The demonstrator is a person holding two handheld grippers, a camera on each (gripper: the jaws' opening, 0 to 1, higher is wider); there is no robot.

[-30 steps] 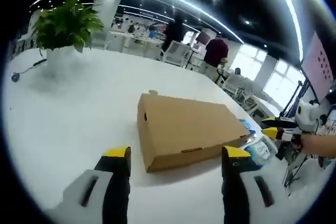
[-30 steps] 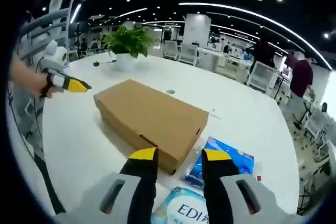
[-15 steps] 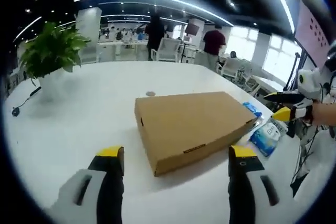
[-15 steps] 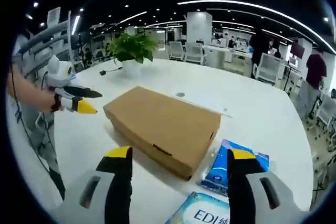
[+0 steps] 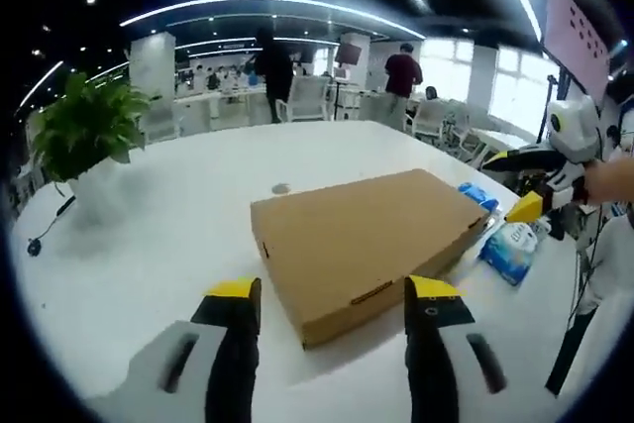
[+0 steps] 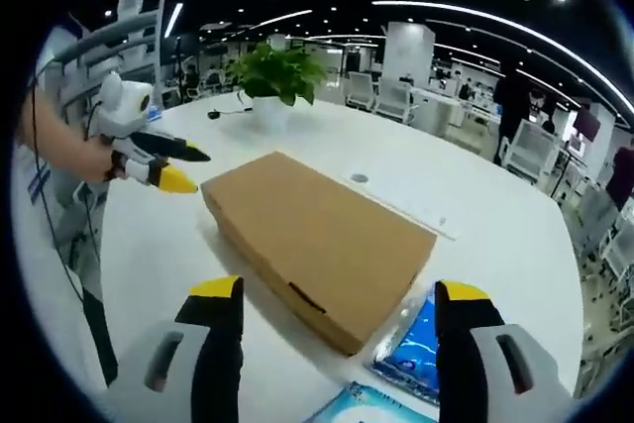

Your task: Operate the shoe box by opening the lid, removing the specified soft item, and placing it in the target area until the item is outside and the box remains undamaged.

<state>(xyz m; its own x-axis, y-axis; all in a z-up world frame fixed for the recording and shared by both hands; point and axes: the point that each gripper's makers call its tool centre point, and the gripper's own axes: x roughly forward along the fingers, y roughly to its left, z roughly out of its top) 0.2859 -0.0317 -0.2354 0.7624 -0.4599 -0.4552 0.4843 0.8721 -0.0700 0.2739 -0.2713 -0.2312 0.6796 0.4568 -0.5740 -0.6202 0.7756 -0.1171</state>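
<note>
The shoe box (image 5: pixel 371 240) is matt brown cardboard; the table (image 5: pixel 168 235) is smooth, glossy white; the tissue packs (image 6: pixel 416 349) are shiny plastic film.

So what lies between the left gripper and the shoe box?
Nothing: in the left gripper view, bare white table runs from the open left gripper to the closed shoe box.

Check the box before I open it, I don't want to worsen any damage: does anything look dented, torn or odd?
Nothing stands out. The cardboard shoe box lies flat and closed on the white table, with no visible dents or tears.
</note>
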